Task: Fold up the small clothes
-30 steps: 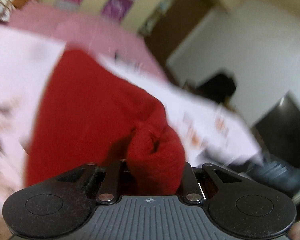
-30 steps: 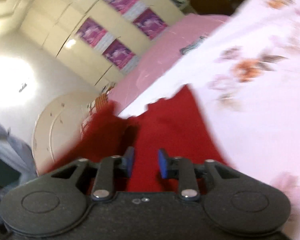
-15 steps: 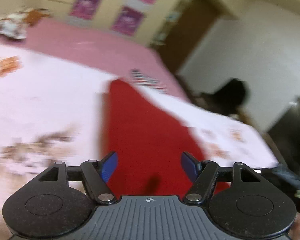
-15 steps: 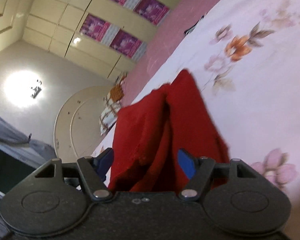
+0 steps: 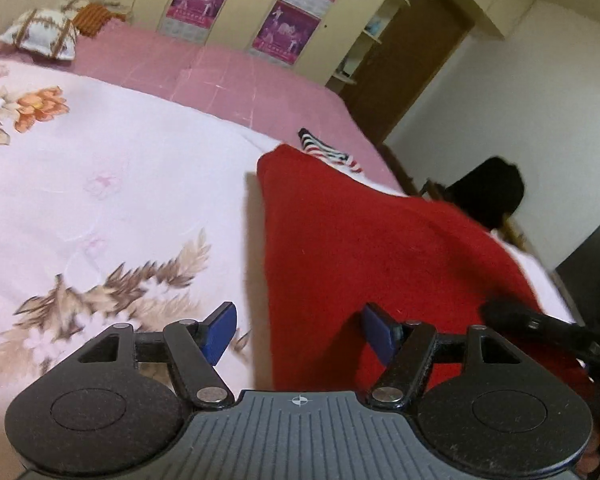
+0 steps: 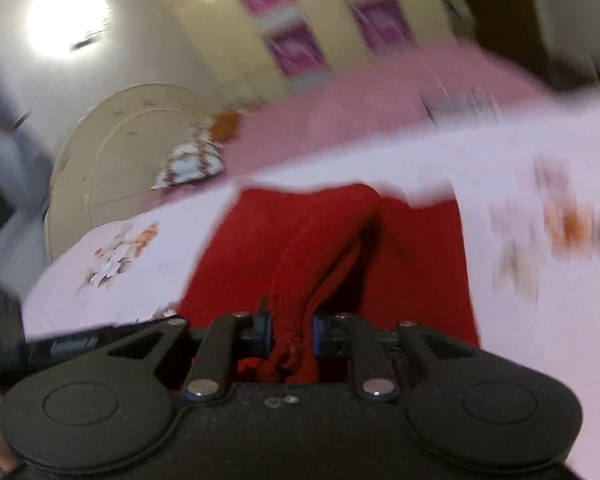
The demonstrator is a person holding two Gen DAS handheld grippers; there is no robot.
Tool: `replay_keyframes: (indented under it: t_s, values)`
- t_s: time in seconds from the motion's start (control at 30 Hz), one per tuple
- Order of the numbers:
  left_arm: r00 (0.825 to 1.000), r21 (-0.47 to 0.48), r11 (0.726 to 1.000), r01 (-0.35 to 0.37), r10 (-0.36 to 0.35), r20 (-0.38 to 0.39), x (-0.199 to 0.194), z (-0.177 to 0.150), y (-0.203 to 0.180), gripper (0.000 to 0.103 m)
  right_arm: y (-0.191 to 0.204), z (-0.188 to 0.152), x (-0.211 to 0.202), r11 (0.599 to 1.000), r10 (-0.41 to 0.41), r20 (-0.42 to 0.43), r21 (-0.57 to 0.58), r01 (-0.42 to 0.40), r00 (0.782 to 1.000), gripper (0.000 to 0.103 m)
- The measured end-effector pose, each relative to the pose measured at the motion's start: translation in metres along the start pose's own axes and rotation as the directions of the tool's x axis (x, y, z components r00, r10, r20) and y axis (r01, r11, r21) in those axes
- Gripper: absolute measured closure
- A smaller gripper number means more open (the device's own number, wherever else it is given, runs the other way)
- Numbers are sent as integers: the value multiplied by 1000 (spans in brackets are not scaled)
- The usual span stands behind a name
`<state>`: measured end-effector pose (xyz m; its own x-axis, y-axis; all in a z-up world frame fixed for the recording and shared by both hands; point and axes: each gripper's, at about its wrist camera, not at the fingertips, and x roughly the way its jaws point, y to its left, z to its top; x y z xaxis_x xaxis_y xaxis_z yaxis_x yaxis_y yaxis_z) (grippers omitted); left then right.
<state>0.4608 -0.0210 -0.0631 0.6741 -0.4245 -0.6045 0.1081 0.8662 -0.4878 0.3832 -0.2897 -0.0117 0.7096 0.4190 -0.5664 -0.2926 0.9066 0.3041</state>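
Observation:
A red knitted garment [image 5: 364, 248] lies on a pale pink floral bedspread [image 5: 112, 184]. My left gripper [image 5: 298, 330] is open and empty, low over the garment's near left edge, with its blue pads either side of that edge. My right gripper [image 6: 291, 332] is shut on a bunched fold of the red garment [image 6: 324, 248], which rises from the cloth into its jaws. Part of the right gripper shows in the left wrist view [image 5: 548, 332], over the garment's right side. The right wrist view is blurred.
A striped cloth [image 5: 326, 150] lies just beyond the garment on the pink sheet [image 5: 204, 72]. A patterned pillow [image 5: 40, 32] sits at the head of the bed. A wardrobe with purple posters [image 5: 284, 28], a brown door and a dark chair [image 5: 488, 192] stand beyond.
My left gripper let go of the red garment, opened and pulled back, and the garment now lies flatter. My right gripper, open half a second ago, has shut on a fold of it.

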Motion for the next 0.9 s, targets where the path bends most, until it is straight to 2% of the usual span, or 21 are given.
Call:
replay_keyframes:
  t_s: [0.13, 0.2, 0.4, 0.5, 0.57, 0.6, 0.63, 0.67, 0.73, 0.8, 0.87, 0.9]
  values:
    - [1000, 43, 999, 16, -16, -12, 14, 3, -15, 34, 9, 8, -22, 984, -44, 74, -170, 56, 996, 86]
    - [999, 78, 997, 15, -12, -30, 21, -1, -23, 34, 0, 4, -25, 981, -53, 63, -183, 63, 997, 86]
    - [998, 141, 990, -3, 13, -66, 29, -11, -38, 34, -51, -35, 3, 994, -102, -32, -34, 101, 994, 86]
    - [998, 182, 983, -1, 13, -64, 26, -11, -43, 34, -73, -44, 1, 991, -51, -15, 126, 53, 999, 86]
    - [997, 193, 981, 1, 13, -75, 24, -8, -43, 34, -83, -45, -4, 982, -31, -15, 187, 33, 999, 83]
    - [997, 199, 980, -1, 15, -73, 21, -4, -43, 34, -83, -44, -5, 978, -7, -14, 210, 10, 1000, 80]
    - [998, 208, 978, -1, 14, -60, 18, 1, -43, 34, -84, -39, -9, 972, 23, -3, 232, -22, 1000, 70]
    - [999, 213, 977, 0, 9, -43, 15, 6, -42, 34, -84, -33, -13, 971, 37, 16, 236, -40, 999, 54]
    - [999, 195, 981, 20, -13, -36, 25, 19, -34, 34, -87, -19, -16, 973, 42, 72, 225, -58, 996, 35]
    - [999, 187, 982, 17, -10, -35, 31, 29, -31, 34, -96, -3, 0, 953, 62, 47, 295, -73, 997, 40]
    - [999, 195, 981, 17, -9, -41, 39, 36, -33, 34, -102, 8, 20, 944, 38, -1, 328, -35, 999, 52]
    - [999, 201, 979, 21, -11, -52, 44, 39, -35, 34, -104, 11, 27, 945, 26, -15, 326, -19, 1000, 53]
